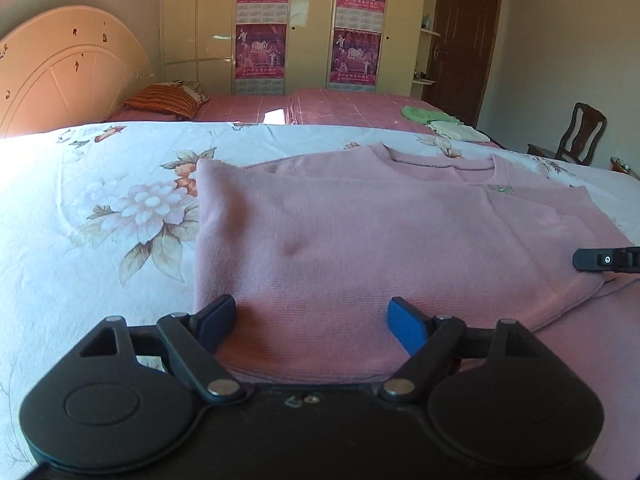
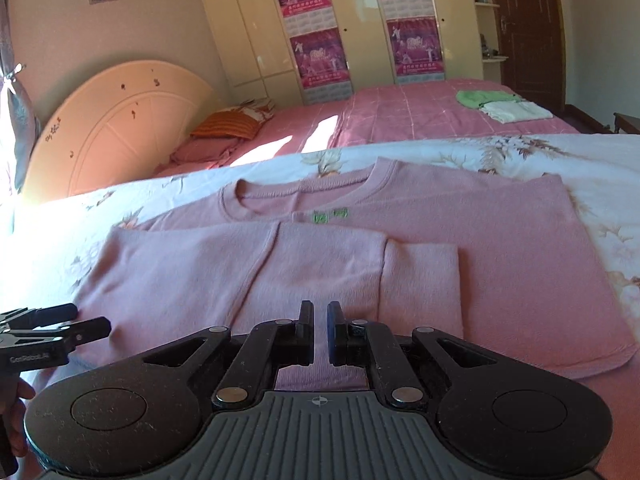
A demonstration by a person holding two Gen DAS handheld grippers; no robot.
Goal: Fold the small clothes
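Note:
A pink sweater (image 1: 360, 232) lies flat on the floral bedsheet (image 1: 100, 208), collar away from me, with its sleeves folded in over the body (image 2: 320, 264). My left gripper (image 1: 311, 322) is open, its fingers spread wide just above the sweater's near left part, with no cloth pinched. It shows again at the left edge of the right wrist view as the left gripper (image 2: 76, 320), held by a hand. My right gripper (image 2: 320, 320) is shut over the sweater's near edge; I see no fabric caught between its pads. Its tip, the right gripper (image 1: 596, 260), pokes in beside the sweater's right hem.
Beyond the floral sheet lies a pink checked bedspread (image 2: 400, 116) with folded green and white clothes (image 2: 500, 104) and an orange pillow (image 1: 164, 100). A headboard (image 1: 60, 68) stands at the left, a wardrobe with posters (image 1: 312, 24) behind, and a wooden chair (image 1: 580, 132) at the right.

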